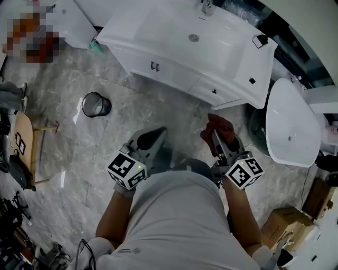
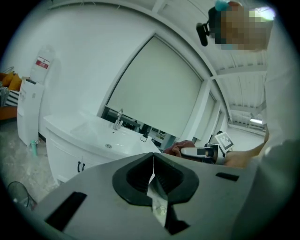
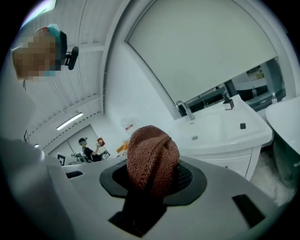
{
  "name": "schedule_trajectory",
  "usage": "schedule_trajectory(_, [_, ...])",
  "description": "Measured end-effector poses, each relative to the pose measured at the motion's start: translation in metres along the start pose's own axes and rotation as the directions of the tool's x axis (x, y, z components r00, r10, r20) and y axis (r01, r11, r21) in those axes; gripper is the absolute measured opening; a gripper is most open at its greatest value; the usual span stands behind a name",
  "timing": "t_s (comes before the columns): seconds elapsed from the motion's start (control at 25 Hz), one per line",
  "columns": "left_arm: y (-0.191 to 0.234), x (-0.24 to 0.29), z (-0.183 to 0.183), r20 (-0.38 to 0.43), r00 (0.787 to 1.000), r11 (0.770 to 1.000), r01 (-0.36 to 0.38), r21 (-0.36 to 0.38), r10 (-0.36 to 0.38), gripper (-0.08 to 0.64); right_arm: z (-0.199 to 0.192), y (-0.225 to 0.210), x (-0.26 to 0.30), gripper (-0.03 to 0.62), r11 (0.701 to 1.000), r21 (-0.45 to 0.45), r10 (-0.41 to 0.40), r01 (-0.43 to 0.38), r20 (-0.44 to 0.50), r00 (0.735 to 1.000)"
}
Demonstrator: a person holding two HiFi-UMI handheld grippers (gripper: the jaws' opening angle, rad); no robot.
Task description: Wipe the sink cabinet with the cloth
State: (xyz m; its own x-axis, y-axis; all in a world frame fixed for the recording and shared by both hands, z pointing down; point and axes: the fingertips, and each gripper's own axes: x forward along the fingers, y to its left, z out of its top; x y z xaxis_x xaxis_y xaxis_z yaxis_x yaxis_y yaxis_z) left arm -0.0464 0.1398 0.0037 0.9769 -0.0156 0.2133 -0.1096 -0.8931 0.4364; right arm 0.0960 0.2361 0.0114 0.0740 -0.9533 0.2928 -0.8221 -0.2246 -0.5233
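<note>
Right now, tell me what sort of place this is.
Likely a bathroom, perhaps a showroom mock-up: a white sink cabinet with a faucet, a second white basin next to it, and a marble-look tiled floor.

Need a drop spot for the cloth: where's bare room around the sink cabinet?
Bare: grey marble floor between the black wire wastebasket and the white sink cabinet; also the basin's left half. Crowded: the gap between cabinet and white oval fixture, and the countertop's right end with small dark items.
</note>
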Motion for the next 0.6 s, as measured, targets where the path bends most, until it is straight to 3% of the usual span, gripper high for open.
schedule_trajectory(0.24, [0.052, 0.004, 0.002, -0.013, 1.0, 0.999, -0.024, -0.048, 0.023, 0.012, 0.003, -0.007, 0.06, 0.163, 1.0, 0.023, -0.01, 0.012, -0.062, 0.998])
schedule_trajectory(0.6, [0.089, 0.037, -0.023, -0.028, 0.992, 0.981, -0.128, -0.143, 0.125, 0.012, -0.005, -0.085, 0.123, 0.163, 0.995, 0.09, -0.036, 0.052, -0.175, 0.984])
